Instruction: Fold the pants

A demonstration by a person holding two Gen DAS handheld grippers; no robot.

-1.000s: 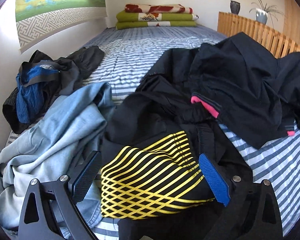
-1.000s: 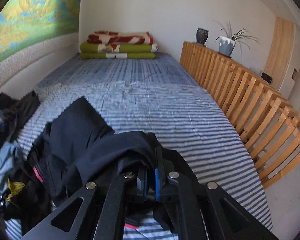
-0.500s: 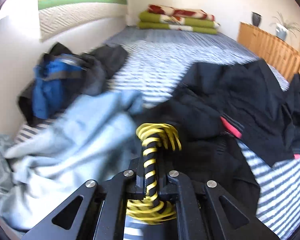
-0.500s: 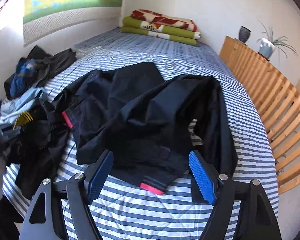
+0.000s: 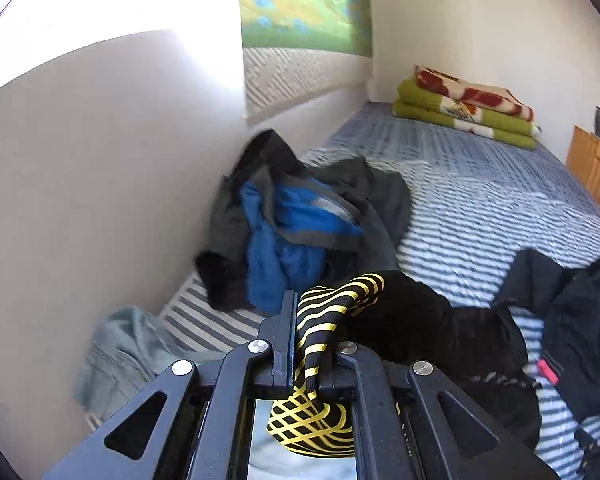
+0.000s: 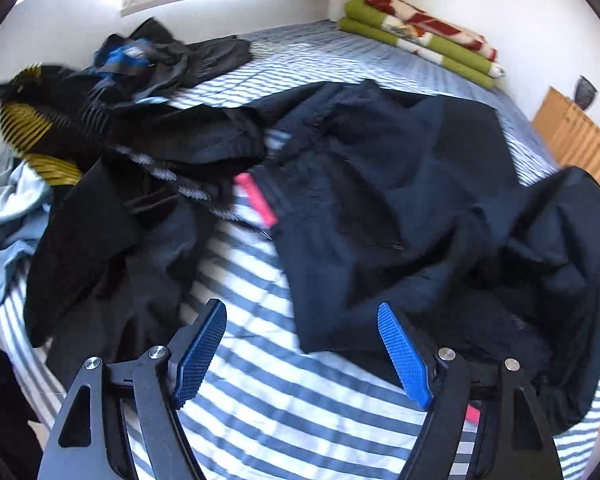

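The left gripper (image 5: 314, 344) is clamped on a bunched end of the black garment with yellow stripes (image 5: 416, 328). A second ago its jaws stood wide over that striped patch; now the cloth is pinched between the pads and drawn up off the striped bed cover (image 5: 480, 208), its black length trailing back down toward the dark pile.

The right gripper (image 6: 304, 356) is the reverse: a second ago it was closed on the dark navy pants (image 6: 400, 184), and now its jaws stand wide with nothing between them, hovering over bare bed cover beside the pants' near edge. The pants lie crumpled across the middle of the bed cover, a pink band (image 6: 256, 200) showing at their left edge.

Judging from this, the striped garment is being cleared off so the pants can be spread; folding itself has not begun.

Left of the pants, against the wall, lie a grey and blue jacket (image 5: 296, 224) and a pale blue garment (image 5: 116, 352). Beyond the pants, at the far end, sit folded green blankets (image 6: 416, 36). The striped garment's black length overlaps the pants' left side and may drag them.
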